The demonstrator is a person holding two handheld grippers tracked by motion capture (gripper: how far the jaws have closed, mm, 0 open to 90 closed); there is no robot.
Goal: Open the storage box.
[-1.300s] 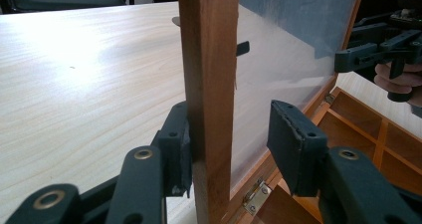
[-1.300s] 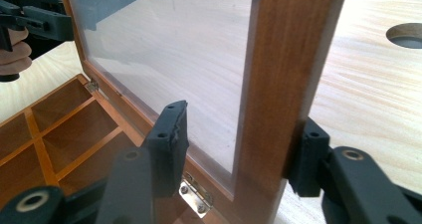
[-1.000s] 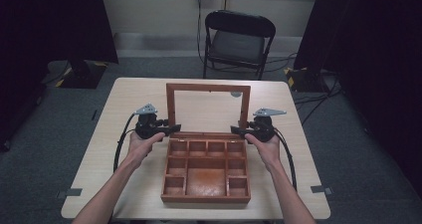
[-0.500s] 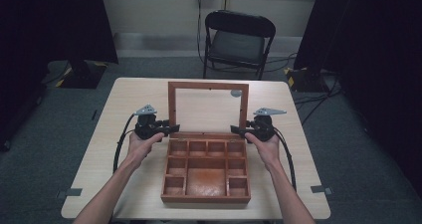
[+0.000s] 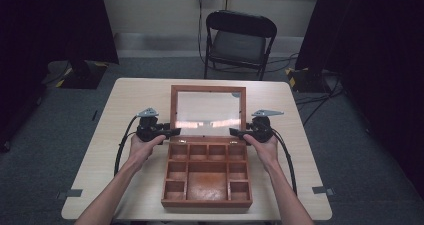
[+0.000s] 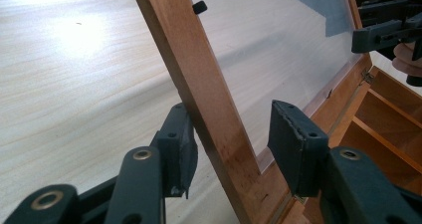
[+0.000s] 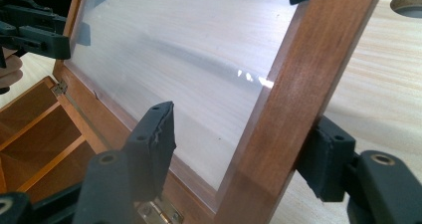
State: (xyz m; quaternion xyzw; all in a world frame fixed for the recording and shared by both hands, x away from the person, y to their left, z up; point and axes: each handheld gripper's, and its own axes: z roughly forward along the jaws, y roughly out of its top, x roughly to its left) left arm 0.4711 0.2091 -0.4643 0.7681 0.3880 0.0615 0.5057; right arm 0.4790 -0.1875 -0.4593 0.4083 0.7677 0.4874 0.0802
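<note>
A wooden compartment box (image 5: pixel 206 182) lies on the table with its glass lid (image 5: pixel 208 110) raised nearly upright. My left gripper (image 5: pixel 175 131) straddles the lid's left frame rail (image 6: pixel 199 84). One pad (image 6: pixel 180 147) sits against the rail's back and the other pad (image 6: pixel 293 144) stands off the glass. My right gripper (image 5: pixel 234 131) straddles the right rail (image 7: pixel 303 74). Its outer pad (image 7: pixel 323 157) is behind the wood and its inner pad (image 7: pixel 154 134) is clear of the glass. Both pairs of jaws have just been opening, with the rails between them.
The box's compartments hold nothing. Bare tabletop (image 5: pixel 135 100) stretches behind and beside the lid, with a round hole (image 7: pixel 408 2) in it near the lid's far right corner. A black folding chair (image 5: pixel 240 40) stands beyond the table's far edge.
</note>
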